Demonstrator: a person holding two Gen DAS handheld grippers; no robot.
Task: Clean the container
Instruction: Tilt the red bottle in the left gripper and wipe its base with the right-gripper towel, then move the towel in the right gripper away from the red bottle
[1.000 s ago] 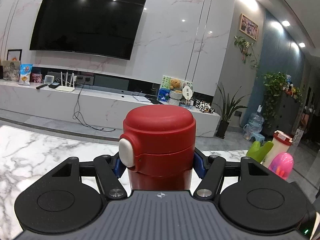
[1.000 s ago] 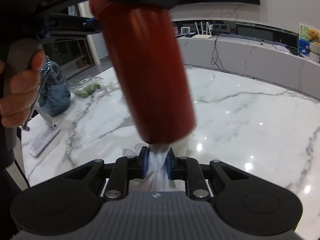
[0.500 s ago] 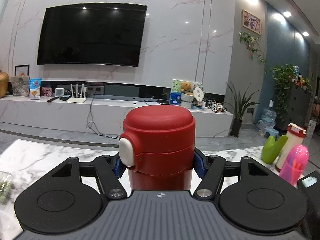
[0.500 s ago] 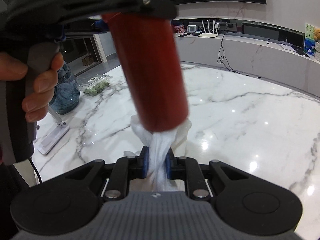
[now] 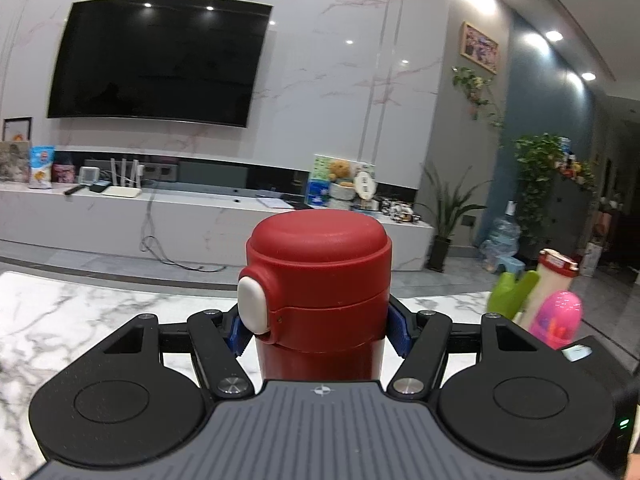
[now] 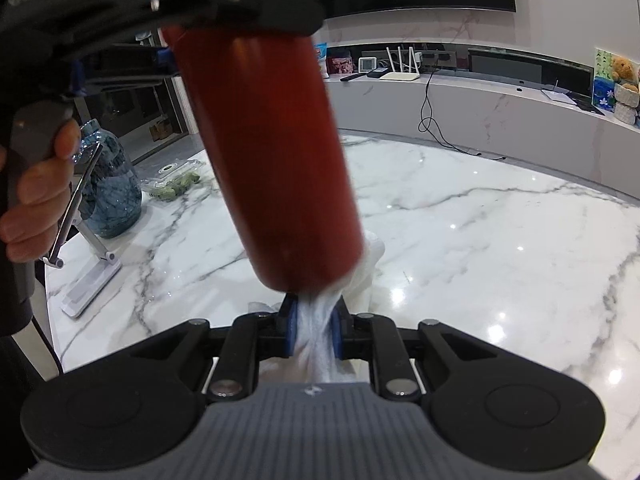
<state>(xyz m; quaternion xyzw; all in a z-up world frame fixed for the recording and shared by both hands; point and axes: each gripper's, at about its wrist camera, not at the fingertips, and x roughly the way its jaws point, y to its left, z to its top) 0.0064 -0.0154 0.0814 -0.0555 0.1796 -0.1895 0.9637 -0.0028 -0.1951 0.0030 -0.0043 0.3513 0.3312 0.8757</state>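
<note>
My left tool [image 5: 318,330] is clamped on the tall red metal flask with a domed red lid and a white push button [image 5: 318,280], its blue pads pressing the body just under the lid from both sides. The flask stands upright between the fingers in the left view and hangs well clear of the white marble worktop [image 5: 60,320]. From the right view I see the same flask [image 6: 272,168] slanting down from the upper left, its base just above my right tool [image 6: 314,330], which is narrow and pinching a crumpled white cloth [image 6: 320,344] between its blue pads. The cloth rises past the pads and touches the lower edge of the flask's base, with a fold showing to the right of it. A person's hand [image 6: 38,196] grips the left tool's handle at the left border.

To the right of the flask, the worktop [image 6: 480,240] lies bare and glossy out to its curved far rim. On the left side sit a blue glass jar [image 6: 112,196], a clear packet of green items [image 6: 176,180] and a white folding stand [image 6: 88,280] near the rim. In the left view a green, a white and a pink bottle [image 5: 556,316] cluster at the right corner
</note>
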